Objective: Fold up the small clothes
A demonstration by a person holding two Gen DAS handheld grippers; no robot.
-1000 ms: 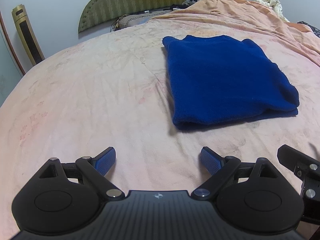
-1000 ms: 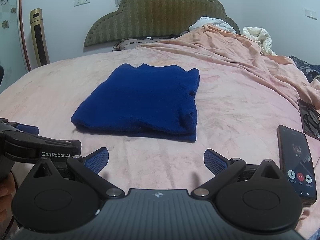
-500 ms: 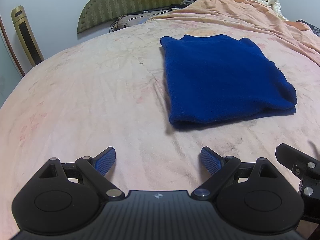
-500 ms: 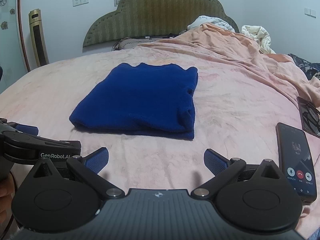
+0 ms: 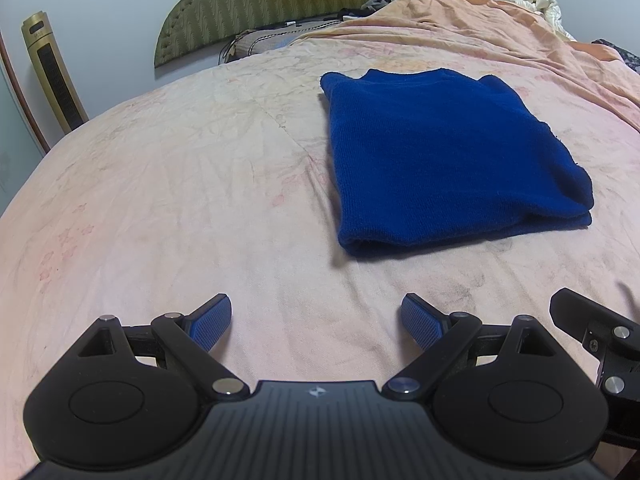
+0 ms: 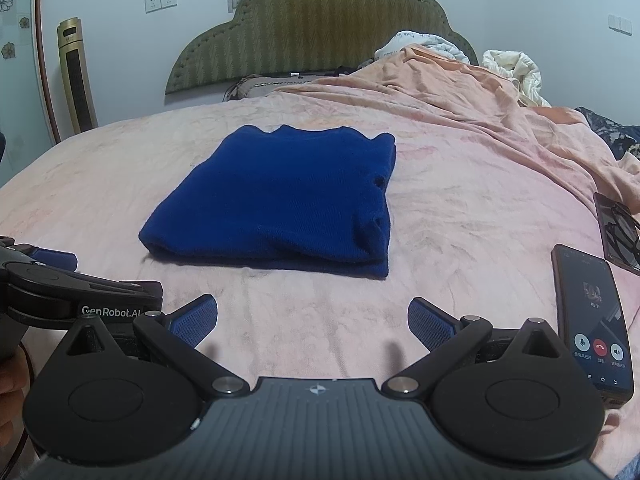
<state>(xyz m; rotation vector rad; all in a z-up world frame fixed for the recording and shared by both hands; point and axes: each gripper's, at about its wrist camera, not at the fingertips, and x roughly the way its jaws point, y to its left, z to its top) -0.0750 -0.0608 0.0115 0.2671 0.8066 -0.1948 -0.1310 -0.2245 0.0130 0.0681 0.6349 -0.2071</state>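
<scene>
At the far left we see a gold tower fan (image 6: 76, 76) standing against the wall, with sockets (image 6: 161, 1) above and to its right. Next comes the green headboard (image 6: 312, 32) at the far end of the bed (image 5: 160, 184), whose pink sheet is wrinkled and faintly patterned.

Low on the left we hold the left tool (image 5: 316, 320), its blue pads (image 5: 212, 322) spread wide apart with nothing between them, hovering just over bare sheet. In the right wrist view the same tool (image 6: 52, 280) shows at the left edge, beside part of a hand (image 6: 8, 376).

The sweater (image 5: 448, 152), dark blue knit, lies folded into a neat rectangle flat on the bed, ahead of both tools and well apart from them. From the left wrist it sits right of centre; from the right wrist the sweater (image 6: 280, 200) sits a little left of centre, its thick folded edge facing us and its neckline towards the headboard.

The right tool (image 6: 312, 320) is also wide apart and empty, its pads (image 6: 430, 326) above the sheet near us, short of the sweater.

Further right an orange blanket (image 6: 460, 92) is heaped along the far side of the bed, with white bedding (image 6: 516, 72) bunched behind it. A phone (image 6: 592, 312) lies face up on the sheet just right of the right tool, its screen lit with call buttons. Past it, at the edge, lies a second dark flat object (image 6: 616, 232) that we cannot make out.
</scene>
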